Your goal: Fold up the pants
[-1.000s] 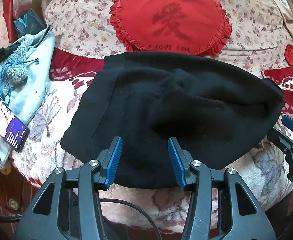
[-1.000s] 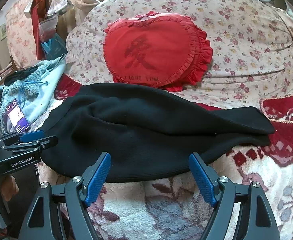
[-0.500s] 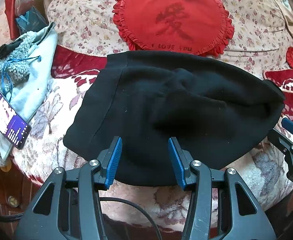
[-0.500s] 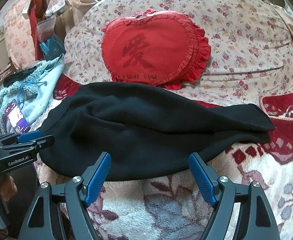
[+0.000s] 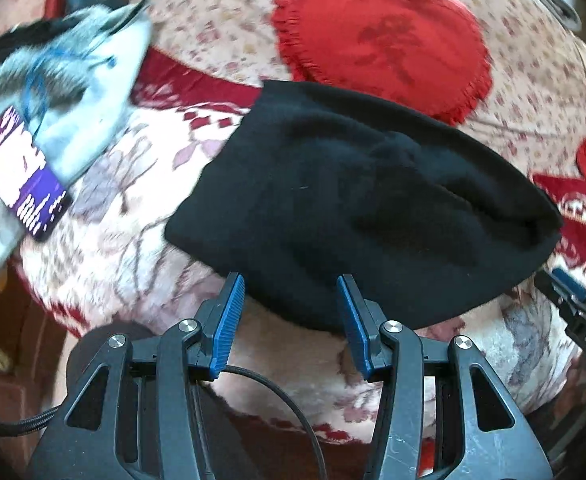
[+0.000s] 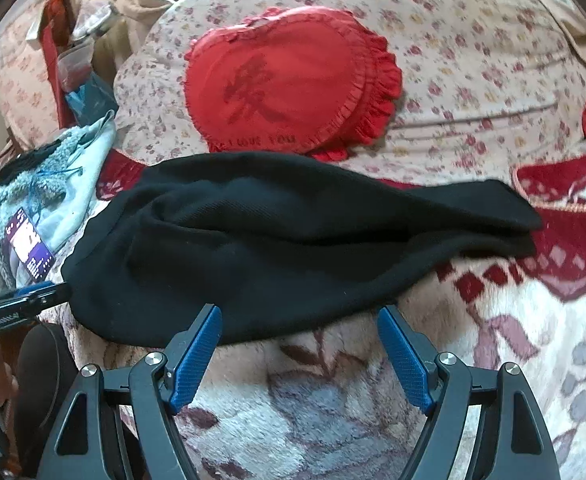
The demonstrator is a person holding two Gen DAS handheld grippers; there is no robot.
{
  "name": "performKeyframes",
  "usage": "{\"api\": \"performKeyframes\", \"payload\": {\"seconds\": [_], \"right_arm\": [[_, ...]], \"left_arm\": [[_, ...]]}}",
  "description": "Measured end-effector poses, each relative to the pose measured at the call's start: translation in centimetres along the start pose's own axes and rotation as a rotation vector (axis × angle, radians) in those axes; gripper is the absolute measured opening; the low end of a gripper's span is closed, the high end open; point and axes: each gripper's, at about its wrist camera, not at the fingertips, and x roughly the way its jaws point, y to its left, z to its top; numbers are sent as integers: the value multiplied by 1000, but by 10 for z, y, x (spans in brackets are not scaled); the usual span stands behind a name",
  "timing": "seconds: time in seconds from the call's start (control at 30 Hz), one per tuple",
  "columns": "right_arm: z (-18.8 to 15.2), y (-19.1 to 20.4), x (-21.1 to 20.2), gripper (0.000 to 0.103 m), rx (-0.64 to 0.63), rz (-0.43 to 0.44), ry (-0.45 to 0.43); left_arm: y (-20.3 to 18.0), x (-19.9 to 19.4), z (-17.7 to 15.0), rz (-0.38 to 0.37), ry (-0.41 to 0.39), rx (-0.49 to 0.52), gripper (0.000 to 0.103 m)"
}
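Observation:
The black pants (image 5: 357,200) lie folded into a wide bundle on the patterned plush blanket (image 5: 141,232); they also show in the right wrist view (image 6: 277,240). My left gripper (image 5: 291,292) is open and empty, its blue pads at the near hem of the pants. My right gripper (image 6: 299,320) is open and empty, wide apart, just short of the near hem. The right gripper shows at the right edge of the left wrist view (image 5: 573,300). The left gripper shows at the left edge of the right wrist view (image 6: 21,300).
A red heart-shaped cushion (image 6: 289,84) leans on the floral back cushion behind the pants. A grey-blue fleece garment (image 5: 57,80) with a lit phone (image 5: 21,176) on it lies to the left. A red patterned cushion (image 6: 573,200) sits at right.
The left wrist view has swung left and tilted, with motion blur, so the pants sit further right in it. The right gripper has moved slightly closer to the hem. Both stay open.

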Motion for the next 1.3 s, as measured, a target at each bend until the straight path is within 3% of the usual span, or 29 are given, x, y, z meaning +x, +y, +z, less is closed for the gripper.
{"api": "performKeyframes", "payload": {"seconds": [0.33,0.43,0.63,0.73,0.83,0.87,0.9,1.0,1.17,1.3], "right_arm": [[-8,-20,21,79,155,90,64],[-8,-20,31,79,175,112,77],[0,-25,46,79,240,153,49],[8,-30,53,66,265,148,32],[10,-34,57,36,267,109,23],[10,-34,59,24,263,98,24],[10,-35,60,17,261,93,27],[11,-28,56,10,247,99,41],[14,1,33,9,181,135,46],[1,33,27,9,127,189,92]], "left_arm": [[37,37,-3,-76,85,-241,46],[41,40,1,-85,58,-292,46],[40,49,24,-69,41,-290,46],[39,58,31,-58,51,-281,46],[39,61,34,-47,49,-254,42],[38,60,36,-41,41,-236,26],[36,59,40,-36,38,-216,17],[36,55,52,-57,26,-188,15],[47,34,72,-49,-50,-136,14],[64,35,68,20,-59,-128,14]]}}
